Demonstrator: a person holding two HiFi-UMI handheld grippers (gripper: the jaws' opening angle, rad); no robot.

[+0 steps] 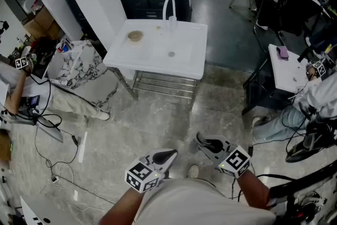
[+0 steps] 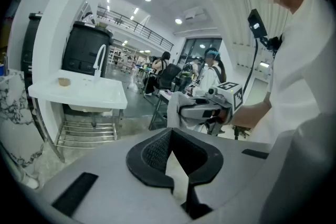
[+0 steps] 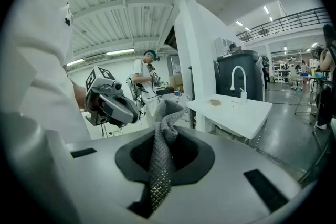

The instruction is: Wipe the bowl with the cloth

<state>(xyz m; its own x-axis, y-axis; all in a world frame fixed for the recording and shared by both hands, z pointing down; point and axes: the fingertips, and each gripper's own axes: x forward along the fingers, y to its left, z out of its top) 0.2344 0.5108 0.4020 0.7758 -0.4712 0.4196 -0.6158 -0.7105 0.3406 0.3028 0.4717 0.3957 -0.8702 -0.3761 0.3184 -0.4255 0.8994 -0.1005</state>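
Between the fingers of the right gripper [image 3: 159, 165], a grey knitted cloth [image 3: 167, 115] is sitting pinched, the jaws pressing together on it and its loose end rising above the fingertips, which only the right gripper view is showing. The left gripper [image 2: 176, 165] is carrying nothing, its jaws resting fully together in its own view. The head view is showing both grippers hanging low by the person's body, while the bowl [image 1: 135, 36] is sitting on the white sink table [image 1: 184, 60], well ahead of both sets of fingertips.
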